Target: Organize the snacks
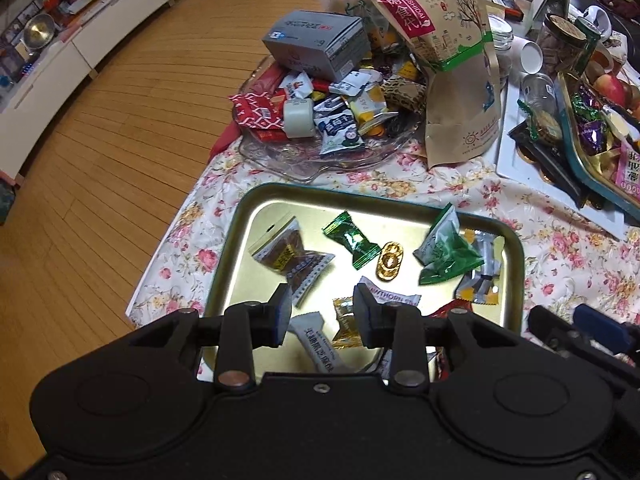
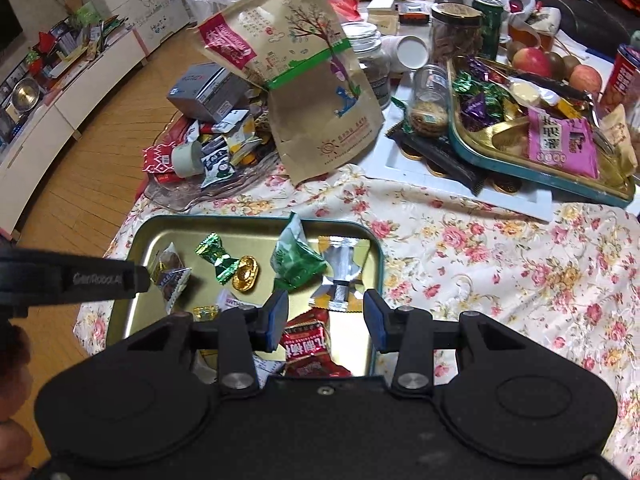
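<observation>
Empty right tongs (image 2: 326,316) above snack tin (image 2: 120,312)

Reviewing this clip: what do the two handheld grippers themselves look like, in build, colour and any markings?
Both are matte black plastic bodies with two round raised housings and silver pivot bolts. The left gripper and right gripper each carry two blocky black fingers faced with blue pads. In the right wrist view, the left gripper's side bears pale lettering, too blurred to read surely. No cables or sleeves show.

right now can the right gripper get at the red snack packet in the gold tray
Probably yes. The right gripper is open and empty, and the red snack packet lies uncovered in the gold tray just below its fingers, nothing between them.
</observation>
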Available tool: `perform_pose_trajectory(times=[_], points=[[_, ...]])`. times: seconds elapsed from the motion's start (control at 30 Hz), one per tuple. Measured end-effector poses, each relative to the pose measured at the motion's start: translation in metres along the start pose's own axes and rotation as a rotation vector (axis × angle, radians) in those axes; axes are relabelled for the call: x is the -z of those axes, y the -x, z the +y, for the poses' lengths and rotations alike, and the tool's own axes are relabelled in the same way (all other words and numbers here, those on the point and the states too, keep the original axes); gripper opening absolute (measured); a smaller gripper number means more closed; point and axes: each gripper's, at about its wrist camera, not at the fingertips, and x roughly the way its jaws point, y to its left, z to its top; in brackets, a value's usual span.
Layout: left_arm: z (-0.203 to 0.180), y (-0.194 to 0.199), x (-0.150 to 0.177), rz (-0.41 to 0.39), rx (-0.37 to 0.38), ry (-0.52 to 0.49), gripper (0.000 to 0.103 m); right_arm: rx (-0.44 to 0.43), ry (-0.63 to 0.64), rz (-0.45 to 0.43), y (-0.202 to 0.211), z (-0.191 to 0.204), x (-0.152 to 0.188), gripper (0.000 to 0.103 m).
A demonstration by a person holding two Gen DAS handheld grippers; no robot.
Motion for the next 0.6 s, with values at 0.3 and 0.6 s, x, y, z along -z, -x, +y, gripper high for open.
perform_pose_trajectory(times=[0.3, 0.6], points=[[-0.008, -0.004, 0.037, 0.009, -0.005, -0.04, 0.044, 0.017, 0.03, 0.011, 0.013, -0.006, 0.022, 0.044], [-0.021, -0.012, 0.04, 0.027, 0.006, -0.057, 0.044, 0.04, 0.03, 0.078, 0.007, -0.018, 0.043, 0.044]])
